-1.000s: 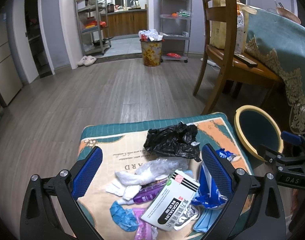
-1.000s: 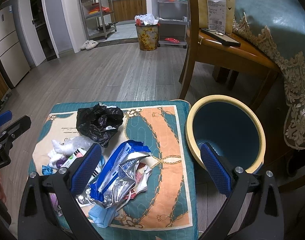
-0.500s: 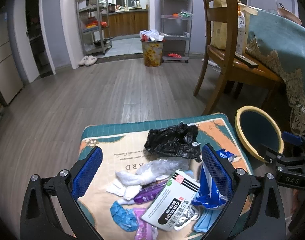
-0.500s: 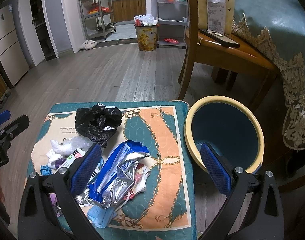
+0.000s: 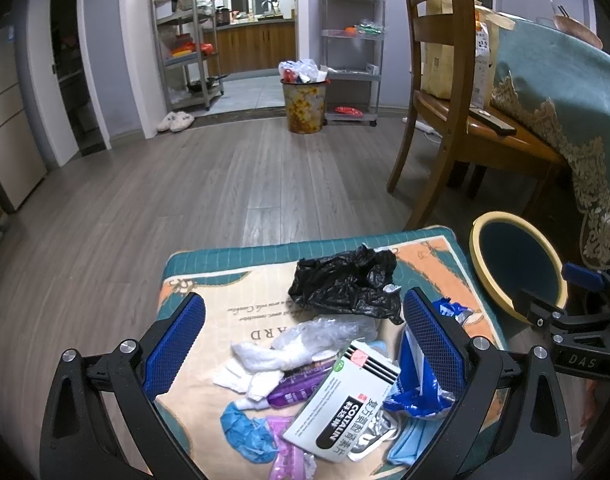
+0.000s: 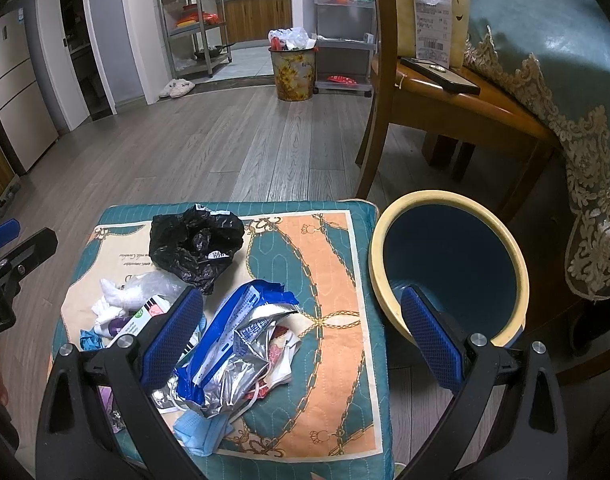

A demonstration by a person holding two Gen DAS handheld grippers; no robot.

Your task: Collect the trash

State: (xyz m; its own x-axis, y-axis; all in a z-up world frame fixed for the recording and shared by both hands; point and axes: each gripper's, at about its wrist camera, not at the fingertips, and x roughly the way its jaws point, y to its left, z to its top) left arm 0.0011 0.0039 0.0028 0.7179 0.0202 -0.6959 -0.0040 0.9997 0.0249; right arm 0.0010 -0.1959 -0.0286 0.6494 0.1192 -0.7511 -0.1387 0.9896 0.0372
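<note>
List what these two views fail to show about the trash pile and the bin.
- Bin floor: right wrist view, hidden by its own wall and the right gripper finger.
- Blue mask: both views, tucked under the foil wrapper.
- Purple wrapper: left wrist view, cut by the bottom edge.
- Medicine box small print: too small to read.

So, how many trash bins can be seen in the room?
2. A yellow-rimmed blue bin stands right beside the cushion; a full floral bin stands far back by the kitchen doorway. Others may be hidden.

Crinkled glossy black plastic bag [image 5: 347,286] and silvery foil wrapper [image 6: 233,356] lie on quilted cloth cushion [image 6: 337,272].
</note>
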